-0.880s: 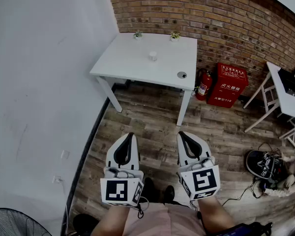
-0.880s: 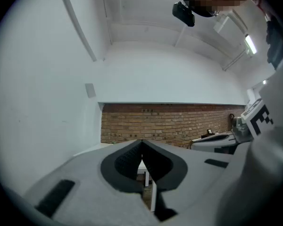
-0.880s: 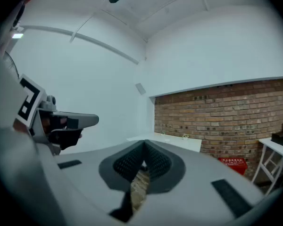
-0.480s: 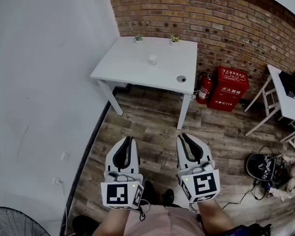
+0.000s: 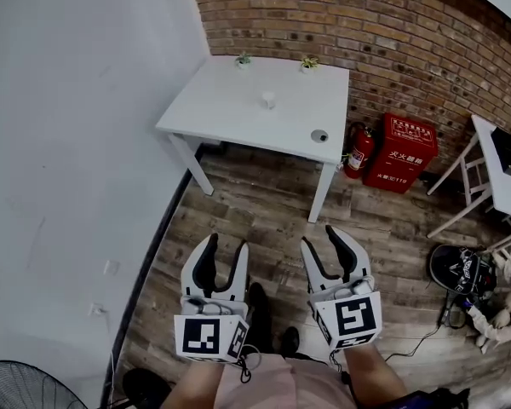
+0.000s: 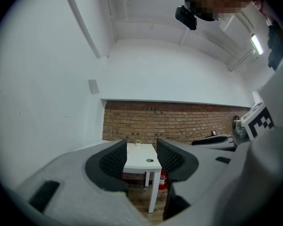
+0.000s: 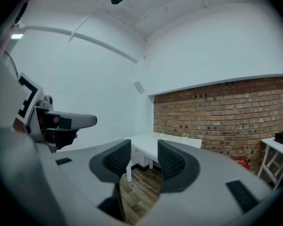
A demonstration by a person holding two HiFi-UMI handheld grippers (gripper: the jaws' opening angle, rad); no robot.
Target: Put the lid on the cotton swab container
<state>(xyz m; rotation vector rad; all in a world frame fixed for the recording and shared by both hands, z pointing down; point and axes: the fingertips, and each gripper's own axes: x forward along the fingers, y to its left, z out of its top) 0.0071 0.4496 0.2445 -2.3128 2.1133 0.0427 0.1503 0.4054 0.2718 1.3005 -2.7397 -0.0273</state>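
Left gripper point(image 5: 226, 247) and right gripper point(image 5: 321, 239), ribbed dark pads point(image 6: 112, 160) parted and empty, hover over plank floor point(image 5: 255, 203); at twelve o'clock a white table point(image 5: 230, 113) bears the cylindrical container point(image 5: 268, 100), round lid point(image 5: 319, 135) at its four o'clock.

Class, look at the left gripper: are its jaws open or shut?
Open. The left gripper shows a clear gap between its pads, the white table visible through it; nothing held.

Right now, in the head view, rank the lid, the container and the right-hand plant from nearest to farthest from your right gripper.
From the right gripper:
1. Lid, near right edge of the table.
2. Container, mid-table.
3. Plant, back edge by the brick wall.
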